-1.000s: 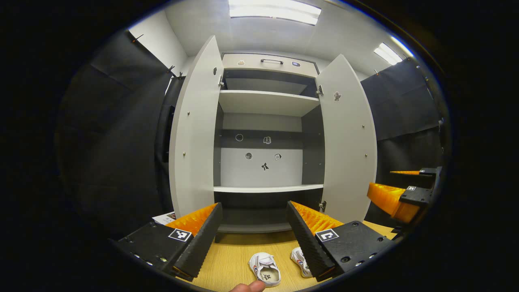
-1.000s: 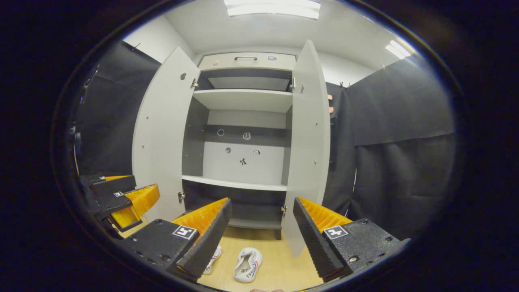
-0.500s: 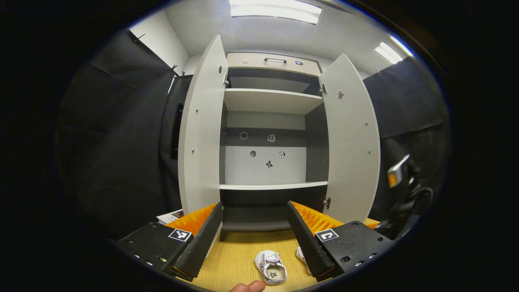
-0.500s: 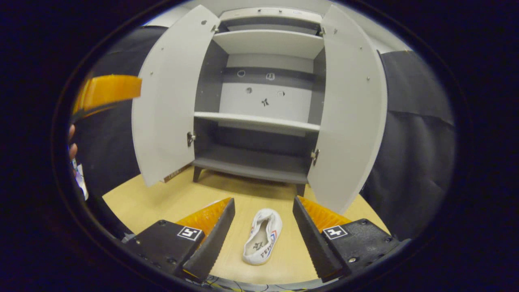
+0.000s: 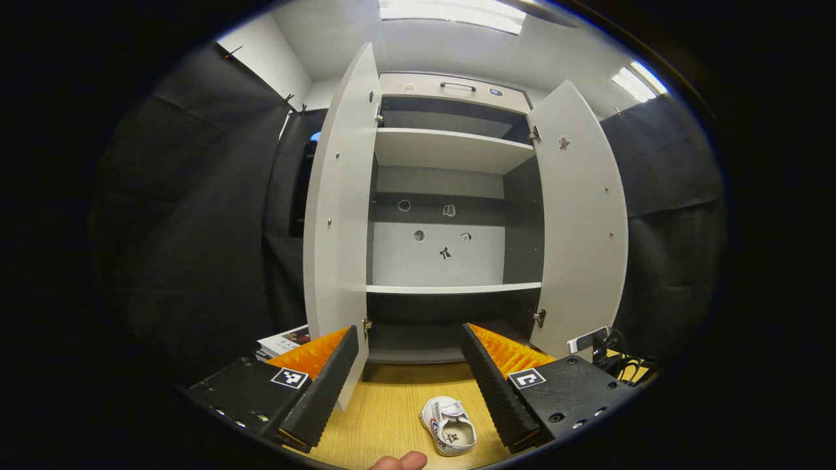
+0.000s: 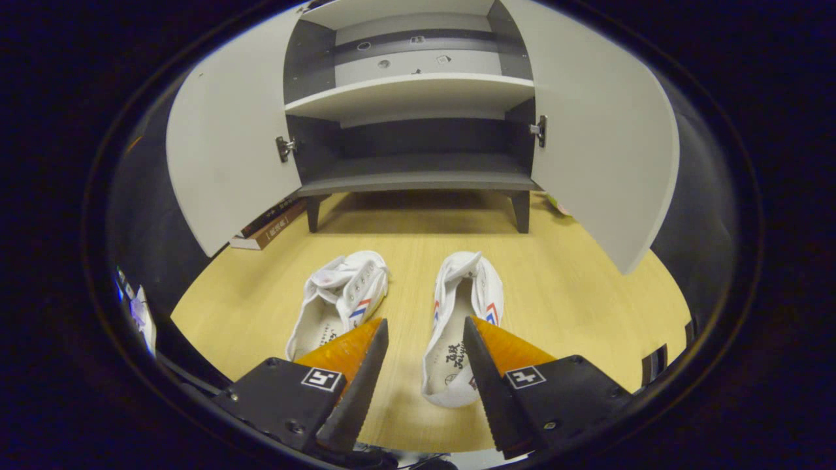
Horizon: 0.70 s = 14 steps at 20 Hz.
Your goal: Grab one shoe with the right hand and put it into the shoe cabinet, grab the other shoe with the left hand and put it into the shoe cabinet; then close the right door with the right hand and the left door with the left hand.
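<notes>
Your right tongs [image 6: 423,385] stand wide open over the right shoe [image 6: 461,313], whose insole print is unreadable; the left shoe [image 6: 339,297] lies beside it. Your left tongs [image 5: 410,385] stand wide, facing the open shoe cabinet [image 5: 450,228].

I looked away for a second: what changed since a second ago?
The right tool dropped and tipped down toward the floor, now open over the right shoe, beside the left shoe. The left tool drifted slightly, open. Nothing was grasped; the cabinet doors stayed open.
</notes>
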Each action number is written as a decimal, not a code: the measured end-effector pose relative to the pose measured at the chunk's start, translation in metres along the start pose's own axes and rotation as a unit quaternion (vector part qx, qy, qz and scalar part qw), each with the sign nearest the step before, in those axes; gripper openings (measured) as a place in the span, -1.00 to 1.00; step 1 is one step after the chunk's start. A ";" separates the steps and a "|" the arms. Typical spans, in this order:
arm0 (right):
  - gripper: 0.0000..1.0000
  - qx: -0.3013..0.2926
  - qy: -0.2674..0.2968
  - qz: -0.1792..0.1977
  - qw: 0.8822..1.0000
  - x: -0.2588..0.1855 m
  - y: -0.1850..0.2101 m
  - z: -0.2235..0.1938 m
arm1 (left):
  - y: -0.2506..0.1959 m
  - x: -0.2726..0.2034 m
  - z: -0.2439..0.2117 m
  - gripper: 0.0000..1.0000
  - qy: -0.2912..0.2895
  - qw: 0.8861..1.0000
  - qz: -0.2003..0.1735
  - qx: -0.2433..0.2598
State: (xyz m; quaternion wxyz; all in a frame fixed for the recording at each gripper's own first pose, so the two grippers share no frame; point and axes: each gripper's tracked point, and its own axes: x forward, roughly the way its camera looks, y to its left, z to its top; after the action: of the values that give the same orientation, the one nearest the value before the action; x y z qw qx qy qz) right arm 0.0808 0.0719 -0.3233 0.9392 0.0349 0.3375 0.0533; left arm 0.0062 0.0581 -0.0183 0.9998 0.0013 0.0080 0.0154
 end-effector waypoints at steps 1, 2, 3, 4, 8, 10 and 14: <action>0.46 -0.003 0.008 -0.005 1.000 0.007 -0.002 -0.003 | 0.003 0.002 -0.003 0.90 0.003 1.000 0.001 0.000; 0.43 -0.002 0.014 -0.007 1.000 0.015 -0.004 -0.003 | 0.004 0.003 -0.004 0.90 0.004 1.000 0.002 0.001; 0.39 0.001 0.019 -0.008 1.000 0.022 -0.005 -0.003 | 0.006 0.005 -0.006 0.90 0.006 1.000 0.002 0.000; 0.39 0.005 0.024 -0.009 1.000 0.029 -0.005 -0.002 | 0.008 0.006 -0.008 0.90 0.009 1.000 0.003 0.000; 0.15 0.011 0.043 -0.006 0.999 0.054 -0.002 -0.002 | 0.013 0.013 -0.015 0.90 0.018 1.000 0.006 -0.005; 0.01 0.003 0.049 -0.010 0.999 0.068 -0.003 -0.003 | 0.015 0.016 -0.018 0.90 0.023 1.000 0.006 -0.007; -0.32 0.002 0.057 -0.034 0.998 0.084 -0.011 -0.005 | 0.019 0.020 -0.022 0.90 0.028 1.000 0.010 -0.006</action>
State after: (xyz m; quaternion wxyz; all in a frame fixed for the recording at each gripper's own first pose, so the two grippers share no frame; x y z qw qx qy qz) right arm 0.1428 0.0716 -0.3810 0.9197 0.0227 0.3913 0.0225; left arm 0.0253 0.0776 -0.0406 0.9990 -0.0052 0.0357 0.0258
